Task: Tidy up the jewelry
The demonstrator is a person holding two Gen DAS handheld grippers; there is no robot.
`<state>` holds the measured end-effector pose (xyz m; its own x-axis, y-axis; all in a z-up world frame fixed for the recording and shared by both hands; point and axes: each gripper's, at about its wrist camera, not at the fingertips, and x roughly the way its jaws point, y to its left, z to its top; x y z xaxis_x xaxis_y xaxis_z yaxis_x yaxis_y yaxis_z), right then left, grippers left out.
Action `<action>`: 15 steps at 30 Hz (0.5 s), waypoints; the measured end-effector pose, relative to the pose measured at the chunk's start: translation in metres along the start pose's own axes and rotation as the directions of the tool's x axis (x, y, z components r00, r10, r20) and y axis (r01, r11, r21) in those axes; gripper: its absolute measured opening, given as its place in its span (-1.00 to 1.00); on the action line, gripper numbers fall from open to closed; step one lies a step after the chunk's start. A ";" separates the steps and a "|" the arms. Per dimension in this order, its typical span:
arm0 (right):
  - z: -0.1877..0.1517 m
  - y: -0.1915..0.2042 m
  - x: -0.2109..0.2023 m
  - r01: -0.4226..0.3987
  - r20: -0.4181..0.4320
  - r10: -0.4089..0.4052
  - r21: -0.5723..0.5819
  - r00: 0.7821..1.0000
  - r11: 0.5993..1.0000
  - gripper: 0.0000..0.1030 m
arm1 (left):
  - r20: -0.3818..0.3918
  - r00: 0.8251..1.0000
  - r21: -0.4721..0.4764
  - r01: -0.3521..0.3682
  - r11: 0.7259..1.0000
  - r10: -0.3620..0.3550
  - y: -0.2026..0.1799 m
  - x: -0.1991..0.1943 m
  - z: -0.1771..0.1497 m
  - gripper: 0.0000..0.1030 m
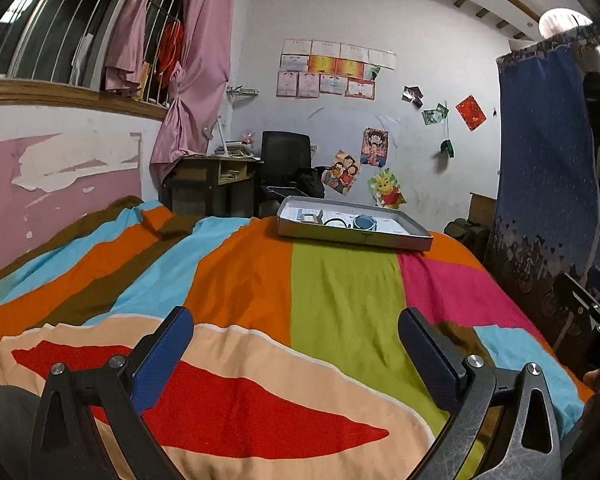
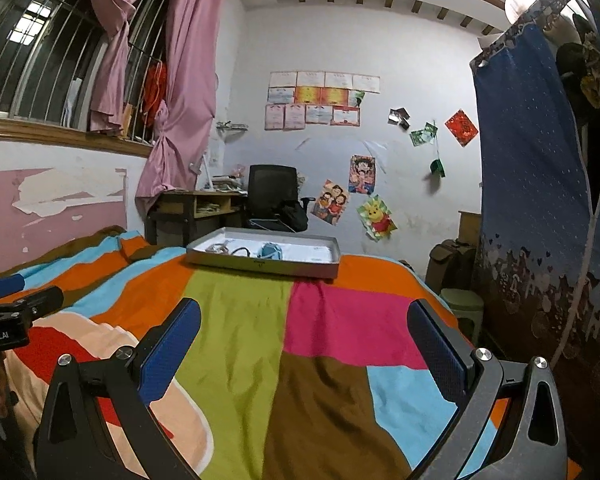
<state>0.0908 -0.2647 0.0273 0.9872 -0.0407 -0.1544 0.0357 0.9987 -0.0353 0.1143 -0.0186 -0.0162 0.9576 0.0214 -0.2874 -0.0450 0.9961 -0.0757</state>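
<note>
Nearest, the left gripper (image 1: 296,328) and right gripper (image 2: 304,320) hover over the striped bedspread (image 2: 236,320), each with its blue pads spread wide and nothing between them. Well beyond both, at the bed's far end, sits the shallow grey tray (image 1: 352,236), holding jewelry pieces (image 1: 364,222) too small to identify.

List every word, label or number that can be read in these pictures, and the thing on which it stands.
"enRobot.AI", cut off at the frame edge: on the left hand-held gripper, seen in the right wrist view.
Wall certificates: too small to read.
Red paper: blurred.
Tray front mark: too small.
</note>
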 end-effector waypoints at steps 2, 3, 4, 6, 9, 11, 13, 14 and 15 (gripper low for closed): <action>-0.002 -0.001 0.002 0.003 -0.010 -0.004 -0.004 1.000 1.000 0.97 | -0.001 1.000 0.017 -0.004 1.000 0.004 -0.003 0.000 -0.002 1.00; -0.003 -0.002 0.003 0.006 -0.016 -0.006 -0.009 1.000 1.000 0.97 | 0.000 1.000 0.026 -0.005 1.000 0.005 -0.005 0.000 -0.002 1.00; -0.005 -0.002 0.003 0.007 -0.022 -0.007 -0.012 1.000 1.000 0.97 | 0.002 1.000 0.031 -0.006 0.999 0.006 -0.006 0.000 -0.003 1.00; -0.006 -0.001 0.006 0.007 -0.036 -0.007 -0.016 0.999 1.000 0.97 | 0.004 1.000 0.051 -0.013 0.999 0.013 -0.010 -0.001 -0.004 1.00; -0.008 -0.003 0.009 0.008 -0.054 -0.008 -0.001 0.999 1.000 0.97 | -0.008 1.000 0.069 -0.024 0.997 0.025 -0.012 0.000 -0.006 1.00; -0.008 -0.004 0.009 0.015 -0.053 -0.015 0.004 0.998 1.000 0.97 | -0.012 1.000 0.065 -0.026 0.998 0.027 -0.011 0.000 -0.006 1.00; -0.009 -0.004 0.009 0.015 -0.051 -0.014 0.005 0.999 1.000 0.97 | -0.009 1.000 0.058 -0.028 0.998 0.028 -0.011 -0.001 -0.005 1.00; -0.009 -0.003 0.009 0.015 -0.051 -0.015 0.004 0.999 1.000 0.97 | -0.007 1.000 0.053 -0.028 0.998 0.029 -0.011 -0.001 -0.004 1.00; -0.009 -0.003 0.009 0.014 -0.052 -0.014 0.004 0.999 1.000 0.97 | -0.007 1.000 0.049 -0.029 0.998 0.029 -0.010 -0.001 -0.004 1.00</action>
<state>0.0985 -0.2684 0.0169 0.9772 -0.0561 -0.2046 0.0503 0.9982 -0.0335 0.1127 -0.0288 -0.0187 0.9540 0.0498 -0.2957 -0.0583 0.9981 -0.0201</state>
